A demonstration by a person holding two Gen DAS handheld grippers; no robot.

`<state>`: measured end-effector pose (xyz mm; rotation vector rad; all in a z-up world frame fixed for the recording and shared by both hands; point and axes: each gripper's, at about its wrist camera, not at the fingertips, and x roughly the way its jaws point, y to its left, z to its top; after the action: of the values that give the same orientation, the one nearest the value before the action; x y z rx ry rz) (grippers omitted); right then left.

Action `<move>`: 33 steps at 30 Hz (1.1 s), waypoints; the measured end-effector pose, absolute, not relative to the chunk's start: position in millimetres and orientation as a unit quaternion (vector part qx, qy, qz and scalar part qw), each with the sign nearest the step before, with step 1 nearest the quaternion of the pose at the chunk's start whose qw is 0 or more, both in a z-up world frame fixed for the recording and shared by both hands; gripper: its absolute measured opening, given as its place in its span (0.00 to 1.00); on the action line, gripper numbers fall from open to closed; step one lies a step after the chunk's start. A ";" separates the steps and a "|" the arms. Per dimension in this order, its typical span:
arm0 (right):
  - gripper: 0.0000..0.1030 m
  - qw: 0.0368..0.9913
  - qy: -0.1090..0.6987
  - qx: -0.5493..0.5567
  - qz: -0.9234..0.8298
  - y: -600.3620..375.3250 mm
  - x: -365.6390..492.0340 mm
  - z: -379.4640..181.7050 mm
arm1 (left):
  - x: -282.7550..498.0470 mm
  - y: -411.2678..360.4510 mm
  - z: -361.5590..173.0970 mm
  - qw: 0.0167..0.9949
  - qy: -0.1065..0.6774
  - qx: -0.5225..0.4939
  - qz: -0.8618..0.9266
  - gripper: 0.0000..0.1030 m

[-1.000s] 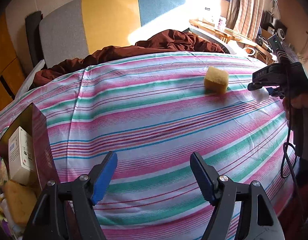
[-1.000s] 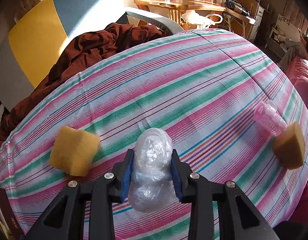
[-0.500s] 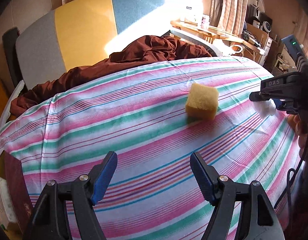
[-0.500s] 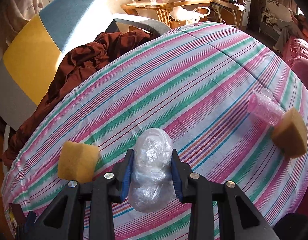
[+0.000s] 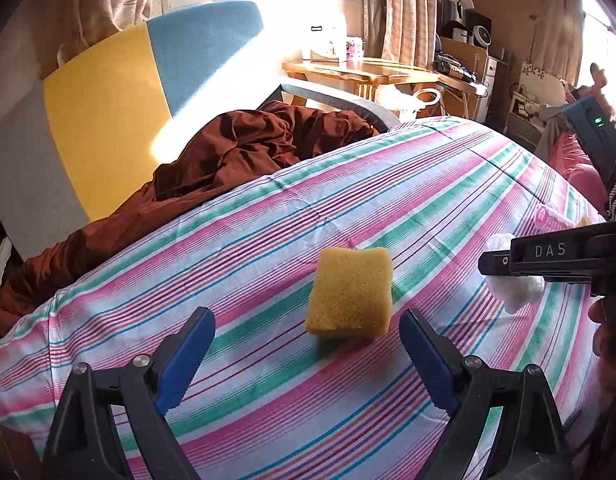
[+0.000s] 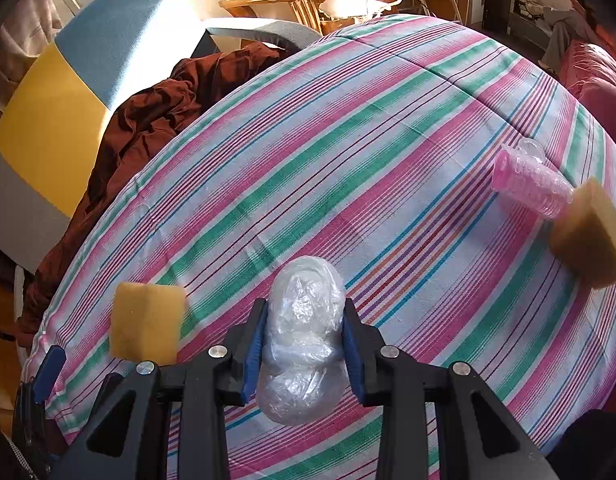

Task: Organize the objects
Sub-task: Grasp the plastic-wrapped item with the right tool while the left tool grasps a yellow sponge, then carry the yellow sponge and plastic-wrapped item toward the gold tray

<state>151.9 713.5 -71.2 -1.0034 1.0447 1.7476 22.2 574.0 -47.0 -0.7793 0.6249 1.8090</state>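
Note:
A yellow sponge (image 5: 350, 292) lies on the striped bedsheet (image 5: 268, 240). My left gripper (image 5: 306, 318) hovers just in front of it; its jaws are opening and the blue pads touch nothing. The same sponge (image 6: 148, 324) sits left of my right gripper (image 6: 304, 308), which is shut on a crumpled clear plastic bag (image 6: 304, 332). In the left wrist view that bag (image 5: 516, 292) shows white under the right gripper's black body. A second sponge (image 6: 588, 236) and a pink ribbed plastic container (image 6: 528, 188) lie together at the sheet's right edge.
A brown blanket (image 5: 248, 152) is bunched along the far side of the bed. Behind it stands a grey, yellow and blue chair back (image 5: 108, 100). A wooden table (image 5: 360, 72) with small items is further back. The sheet drops away at the right edge.
My left gripper has swung right across the bed to the sponge, which now sits close before it. The box at the left has left view. Its jaws have widened. The right gripper kept the bag.

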 end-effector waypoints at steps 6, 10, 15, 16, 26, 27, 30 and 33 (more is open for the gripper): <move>0.34 0.419 0.414 -0.405 0.699 713.3 148.2 -72.7 | 32.9 611.5 -65.9 0.514 0.312 -0.292 0.744 0.91; 0.34 0.413 0.404 -0.415 0.703 711.5 142.2 -75.5 | 23.1 627.0 -85.5 0.498 0.324 -0.309 0.742 0.88; 0.34 0.411 0.390 -0.426 0.706 709.3 139.0 -76.7 | 20.5 622.3 -88.6 0.530 0.273 -0.360 0.718 0.52; 0.34 0.406 0.390 -0.428 0.707 708.7 137.8 -77.7 | 26.9 619.2 -87.0 0.522 0.281 -0.349 0.726 0.51; 0.34 0.304 0.344 -0.475 0.750 681.6 98.0 -83.4 | 20.8 503.8 -84.0 0.462 0.199 -0.397 0.768 0.51; 0.34 0.289 0.340 -0.477 0.758 677.5 93.3 -82.8 | 21.0 490.7 -83.6 0.454 0.192 -0.398 0.774 0.51; 0.34 0.231 0.325 -0.484 0.779 662.1 78.0 -81.2 | 22.8 450.8 -83.3 0.431 0.163 -0.410 0.787 0.51; 0.34 0.181 0.290 -0.497 0.797 638.8 59.9 -79.1 | 22.6 414.2 -81.7 0.408 0.141 -0.420 0.798 0.51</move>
<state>59.9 638.8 -79.1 -1.4045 0.8198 2.2519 22.6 414.2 -81.7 -1.0596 0.3551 2.0117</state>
